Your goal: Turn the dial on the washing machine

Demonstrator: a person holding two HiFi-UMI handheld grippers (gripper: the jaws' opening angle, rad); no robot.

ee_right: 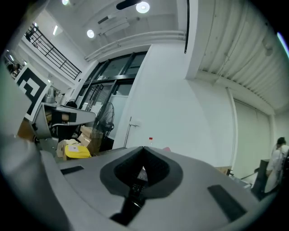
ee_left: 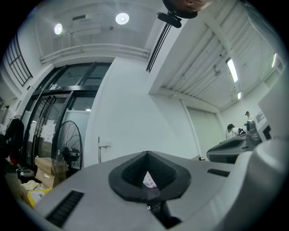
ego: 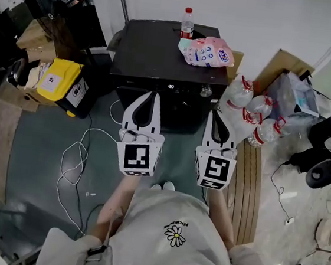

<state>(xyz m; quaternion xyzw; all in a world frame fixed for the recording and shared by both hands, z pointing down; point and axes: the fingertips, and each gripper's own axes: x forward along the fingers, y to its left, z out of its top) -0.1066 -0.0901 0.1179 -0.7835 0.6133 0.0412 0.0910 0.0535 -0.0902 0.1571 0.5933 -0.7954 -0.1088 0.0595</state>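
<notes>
While the right hand-held gripper (ego: 216,113) is clenched empty, so is the left (ego: 152,94).

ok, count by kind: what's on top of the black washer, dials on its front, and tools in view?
clear plastic bottle with red cap: 1
pink printed plastic bag: 1
silver round dial: 1
white hand-held tools: 2 (left tool, right tool)
Total: 5

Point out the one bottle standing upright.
The small red-capped bottle on top of the black washing machine, beside the pink packet. The bigger bottles lie heaped beside the machine instead.
</notes>
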